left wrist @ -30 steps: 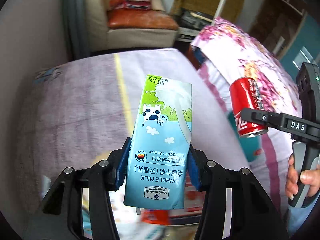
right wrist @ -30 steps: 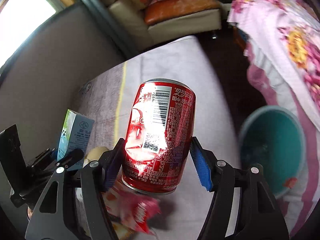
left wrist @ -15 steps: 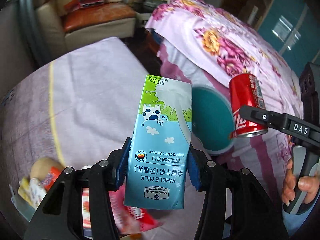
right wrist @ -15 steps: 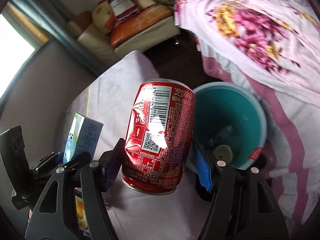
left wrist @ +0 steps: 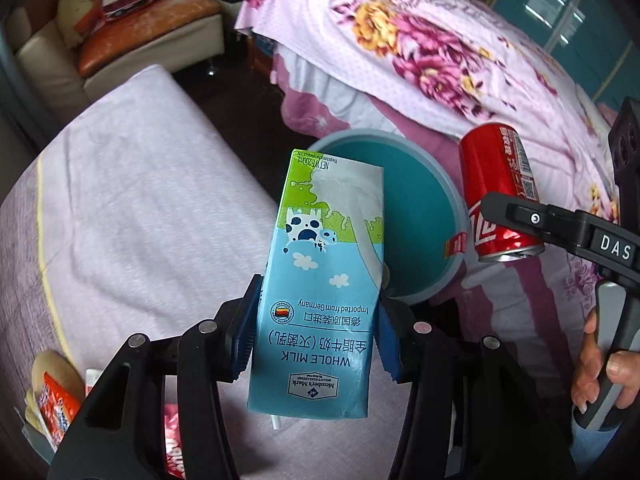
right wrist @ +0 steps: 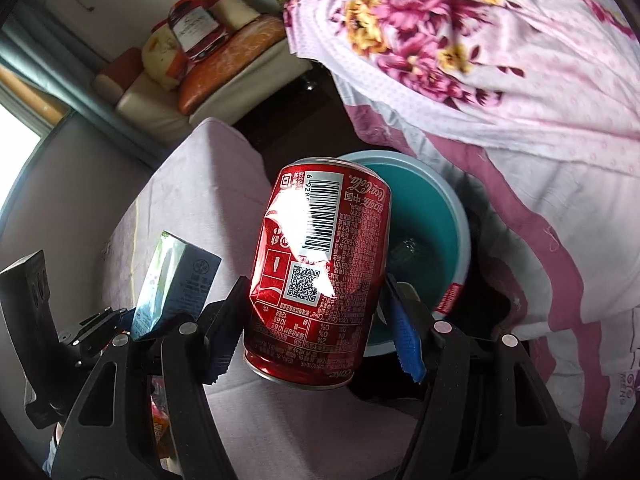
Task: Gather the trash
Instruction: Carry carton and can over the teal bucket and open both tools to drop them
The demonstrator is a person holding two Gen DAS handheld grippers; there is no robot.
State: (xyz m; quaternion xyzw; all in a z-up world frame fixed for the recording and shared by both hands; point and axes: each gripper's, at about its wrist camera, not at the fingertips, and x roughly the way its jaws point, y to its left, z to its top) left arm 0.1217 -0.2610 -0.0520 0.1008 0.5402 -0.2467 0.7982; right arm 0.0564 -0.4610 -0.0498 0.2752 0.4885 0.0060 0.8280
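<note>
a: carrying two pieces at once, by the look of it. the left claw (left wrist: 316, 336) has its blue pads pressed on the sides of one milk carton (left wrist: 324, 280), and the right claw (right wrist: 316, 328) is clamped round one red cola can (right wrist: 320, 276). both are up in the air.

b: and where do they go?

a: i'd judge the teal bin (left wrist: 448, 204) on the floor, between the lilac-covered surface (left wrist: 132, 208) and the flowered bed (left wrist: 440, 52). the carton hangs in front of its near rim, the can by the right side of its rim. neither is dropped in yet.

b: anything in the bin already?

a: from the right wrist view there's something small and pale at the bottom, too dim to name or count.

b: so what's left?

a: releasing these two, then the wrappers (left wrist: 56, 404) lying at the near left corner of the lilac cover. at least two or three red and orange packets, overlapping, so no exact count. further back, one sofa (left wrist: 120, 40) with bags on it; i can't tell if those are trash.
</note>
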